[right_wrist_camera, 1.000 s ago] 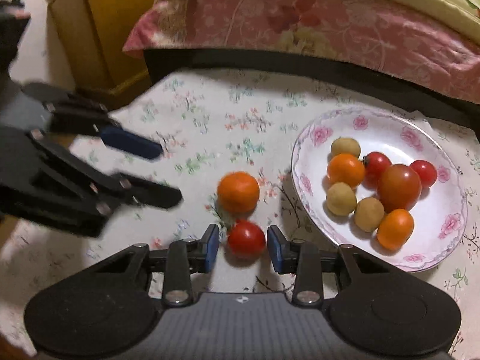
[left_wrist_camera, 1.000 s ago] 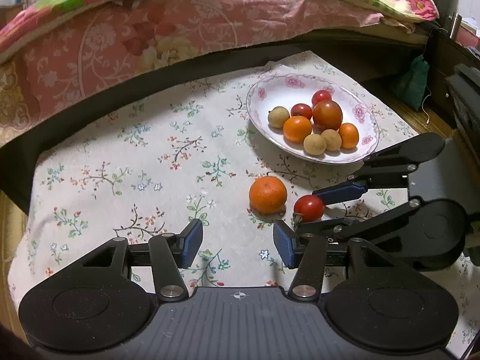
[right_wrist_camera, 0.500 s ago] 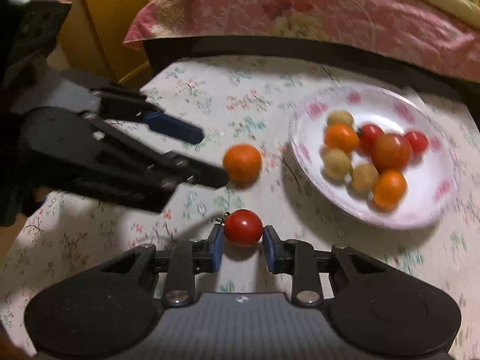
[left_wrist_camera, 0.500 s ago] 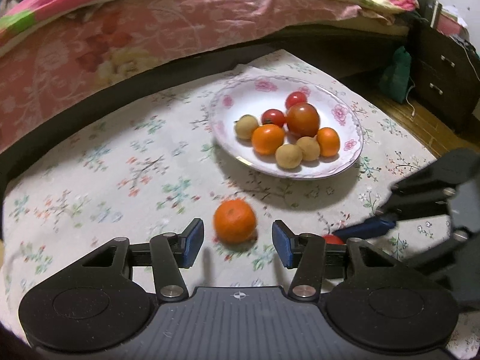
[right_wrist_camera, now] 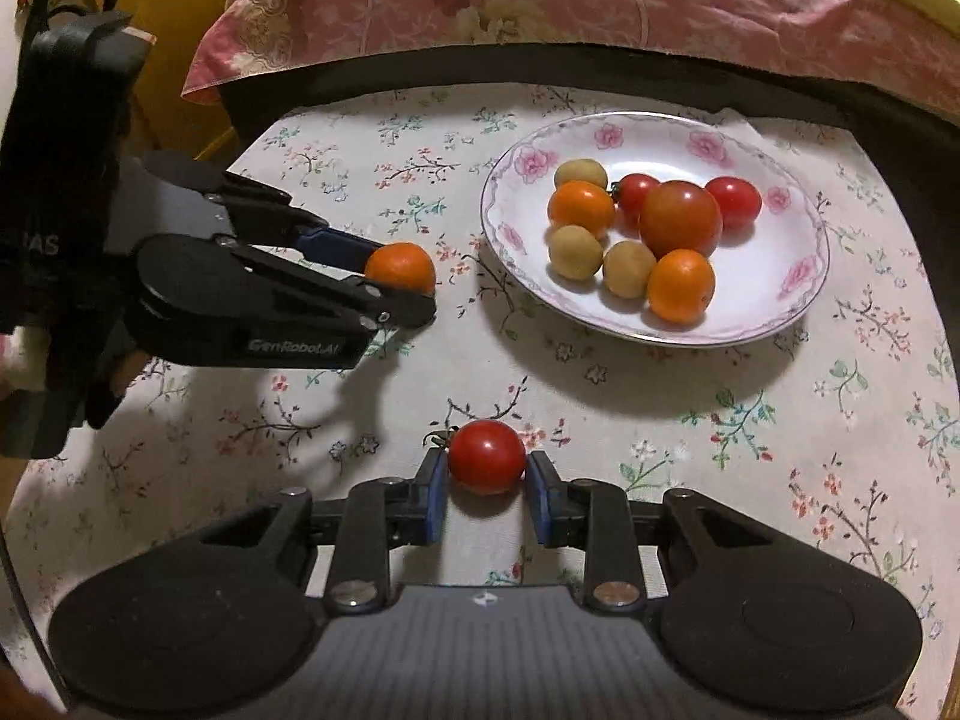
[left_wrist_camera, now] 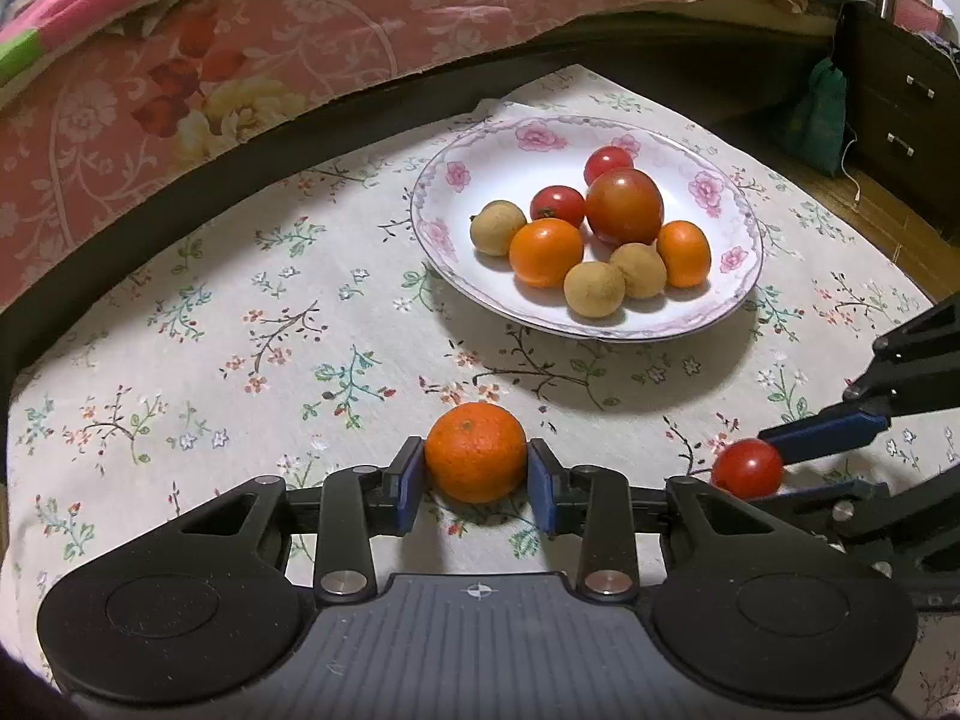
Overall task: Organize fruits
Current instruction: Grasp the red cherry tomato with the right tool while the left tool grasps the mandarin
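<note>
My left gripper (left_wrist_camera: pixel 476 483) is shut on an orange (left_wrist_camera: pixel 476 451), both blue pads touching its sides, just above the floral tablecloth. It also shows in the right wrist view (right_wrist_camera: pixel 401 267). My right gripper (right_wrist_camera: pixel 486 489) is shut on a red cherry tomato (right_wrist_camera: pixel 486 456), which also shows in the left wrist view (left_wrist_camera: pixel 747 468). A floral white plate (left_wrist_camera: pixel 480 168) behind holds several tomatoes, oranges and pale brown longans; in the right wrist view the plate (right_wrist_camera: pixel 798 294) lies at upper right.
The floral tablecloth (left_wrist_camera: pixel 240 330) covers a low table. A bed with a pink floral quilt (left_wrist_camera: pixel 270 48) runs along the far side. A dark drawer cabinet (left_wrist_camera: pixel 906 114) and a green bag (left_wrist_camera: pixel 813 120) stand at the right. A yellow cabinet (right_wrist_camera: pixel 180 30) stands at the left.
My left gripper moved forward around the orange and closed on it. My right gripper holds the tomato and has drawn back from the plate, to the right of the left gripper.
</note>
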